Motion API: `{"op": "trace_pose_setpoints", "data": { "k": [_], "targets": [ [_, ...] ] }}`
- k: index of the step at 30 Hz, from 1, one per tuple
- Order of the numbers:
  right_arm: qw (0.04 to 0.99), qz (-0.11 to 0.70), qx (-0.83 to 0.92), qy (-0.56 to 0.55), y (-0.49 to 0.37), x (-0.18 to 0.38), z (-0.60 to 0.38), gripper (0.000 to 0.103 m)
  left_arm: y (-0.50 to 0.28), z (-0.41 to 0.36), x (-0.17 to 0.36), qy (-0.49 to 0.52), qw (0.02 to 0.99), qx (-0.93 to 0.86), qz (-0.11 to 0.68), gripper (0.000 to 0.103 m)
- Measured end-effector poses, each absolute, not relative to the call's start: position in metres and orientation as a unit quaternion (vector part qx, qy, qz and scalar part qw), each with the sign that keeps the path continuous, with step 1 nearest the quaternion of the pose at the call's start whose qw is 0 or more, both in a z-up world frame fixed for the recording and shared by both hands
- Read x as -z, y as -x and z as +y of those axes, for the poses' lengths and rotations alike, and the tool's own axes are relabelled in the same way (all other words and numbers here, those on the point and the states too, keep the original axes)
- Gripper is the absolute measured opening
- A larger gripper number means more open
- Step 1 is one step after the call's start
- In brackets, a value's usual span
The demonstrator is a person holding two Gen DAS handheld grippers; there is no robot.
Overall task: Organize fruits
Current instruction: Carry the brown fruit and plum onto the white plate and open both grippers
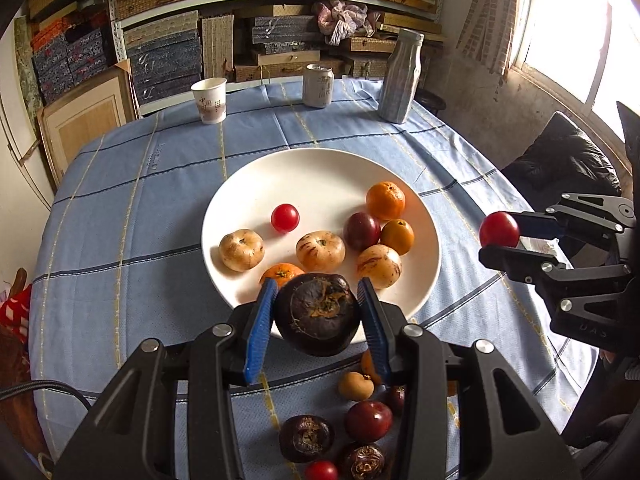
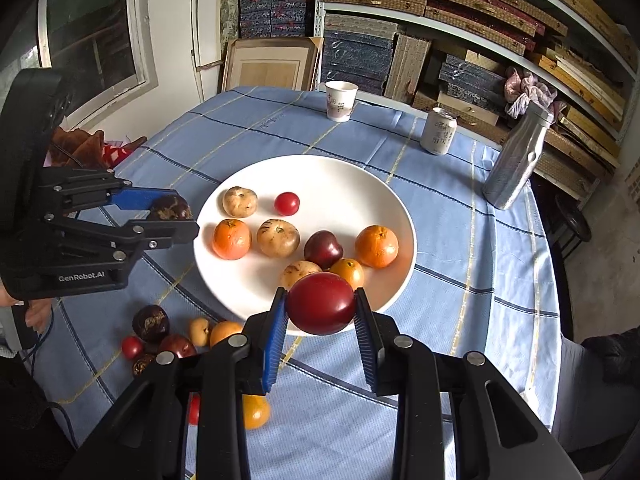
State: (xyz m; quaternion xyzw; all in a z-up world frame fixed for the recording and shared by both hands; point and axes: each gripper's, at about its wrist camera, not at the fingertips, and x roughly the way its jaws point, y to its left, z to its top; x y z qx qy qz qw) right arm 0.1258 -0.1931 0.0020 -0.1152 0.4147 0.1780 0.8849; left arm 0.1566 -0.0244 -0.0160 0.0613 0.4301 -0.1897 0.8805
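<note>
Dark fruit clamped in left claw | red tomato clamped in right claw

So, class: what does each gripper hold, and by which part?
Left gripper clamps a dark fruit by its sides; right gripper clamps a red fruit by its sides.

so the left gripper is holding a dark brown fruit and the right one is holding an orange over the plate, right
Not quite. The left gripper does hold the dark brown fruit, but the right gripper holds a red fruit, not an orange, near the plate. The right wrist view shows it.
</note>
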Motion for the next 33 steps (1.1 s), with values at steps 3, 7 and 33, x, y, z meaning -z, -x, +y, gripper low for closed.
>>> {"op": "trace_pose_setpoints", "data": {
  "k": [3, 7, 33],
  "targets": [
    [0.883, 0.418, -0.18, 0.111, -0.129, 0.001, -0.191, 0.033, -0.162, -0.019, 0.02, -0.053, 0.879, 0.189, 0.435, 0.041],
    [0.882, 0.421, -0.182, 0.11, -0.132, 0.003, -0.189, 0.033, -0.166, -0.014, 0.024, -0.047, 0.877, 0.187, 0.44, 0.041],
    [0.863, 0.458, -0.188, 0.098, -0.206, 0.036, -0.172, 0.037, -0.24, -0.029, 0.05, -0.043, 0.866, 0.178, 0.465, 0.06]
  ]
}}
